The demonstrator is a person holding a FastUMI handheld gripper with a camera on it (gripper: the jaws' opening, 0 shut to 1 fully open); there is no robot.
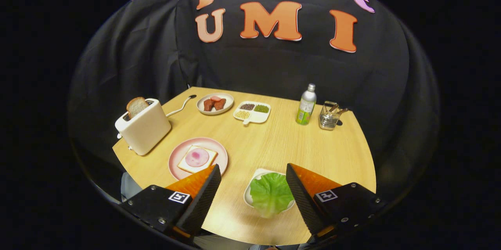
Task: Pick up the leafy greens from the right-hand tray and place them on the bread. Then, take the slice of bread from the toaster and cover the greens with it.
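Green, crinkled leafy greens (270,194) lie flat on a white tray (248,197) between the gripper (253,181)'s released jaws

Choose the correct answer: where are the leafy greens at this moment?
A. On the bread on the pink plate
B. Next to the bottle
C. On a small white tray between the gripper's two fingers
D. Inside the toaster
C. The leafy greens lie on the small white tray between the open gripper fingers, which do not touch them; the bread on the pink plate carries only a pink slice.
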